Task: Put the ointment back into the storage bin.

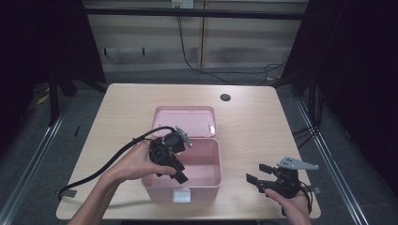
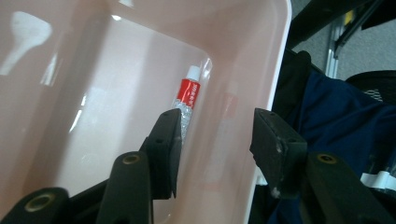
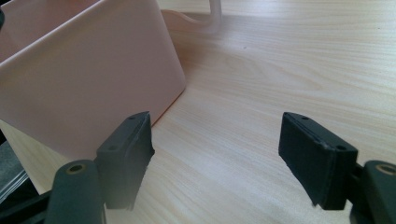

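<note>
The high view looks forward and down from above the person's side of the table (image 1: 253, 108), far enough back to take in its whole top, the floor around it and the wall beyond its far edge. The left gripper view sits close, tilted steeply down over the near edge of the pink box (image 1: 206, 180), facing into its interior (image 2: 116, 93) and past its rim toward the person. The right gripper view rides low near the table's near right corner, looking along the wood (image 3: 261, 93) toward the box's outer wall (image 3: 88, 88). All three views share the pink box; the high and right gripper views also share the tabletop.
</note>
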Tool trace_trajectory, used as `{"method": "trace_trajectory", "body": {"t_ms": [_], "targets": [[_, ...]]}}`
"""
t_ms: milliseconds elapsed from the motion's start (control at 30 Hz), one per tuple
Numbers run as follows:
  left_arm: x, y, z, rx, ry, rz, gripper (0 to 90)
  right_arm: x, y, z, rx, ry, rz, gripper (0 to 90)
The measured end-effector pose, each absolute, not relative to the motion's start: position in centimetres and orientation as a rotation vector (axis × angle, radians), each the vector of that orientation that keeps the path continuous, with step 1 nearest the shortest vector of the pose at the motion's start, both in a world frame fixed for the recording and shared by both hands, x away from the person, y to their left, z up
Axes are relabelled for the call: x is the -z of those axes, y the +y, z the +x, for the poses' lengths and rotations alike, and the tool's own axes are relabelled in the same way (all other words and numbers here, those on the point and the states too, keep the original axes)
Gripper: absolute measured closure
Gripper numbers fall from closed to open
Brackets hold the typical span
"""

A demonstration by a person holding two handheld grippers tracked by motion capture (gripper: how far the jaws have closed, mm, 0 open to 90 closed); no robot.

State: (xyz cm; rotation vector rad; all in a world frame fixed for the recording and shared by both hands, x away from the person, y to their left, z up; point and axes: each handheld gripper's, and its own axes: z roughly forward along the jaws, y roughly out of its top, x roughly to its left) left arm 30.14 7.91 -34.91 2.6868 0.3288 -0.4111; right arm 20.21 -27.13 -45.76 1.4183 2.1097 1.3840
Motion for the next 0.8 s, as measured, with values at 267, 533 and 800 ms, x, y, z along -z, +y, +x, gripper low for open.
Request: {"method": "trace_trajectory", "body": {"t_ms": [267, 533, 800], "targets": [[33.9, 9.7, 29.9, 0.362, 0.37, 2.621, 49.7, 45.8, -27.1, 20.2, -1.386, 2.113, 1.412, 25.7], [33.6, 12.8, 29.8, 0.323, 0.425, 2.6, 47.9, 45.8, -27.1, 20.3, -1.376, 2.111, 1.415, 25.6], [32.6, 15.2, 29.3, 0.277, 0.473, 2.551, 45.2, 45.8, -27.2, 20.2, -1.38, 2.107, 1.424, 25.6]]}}
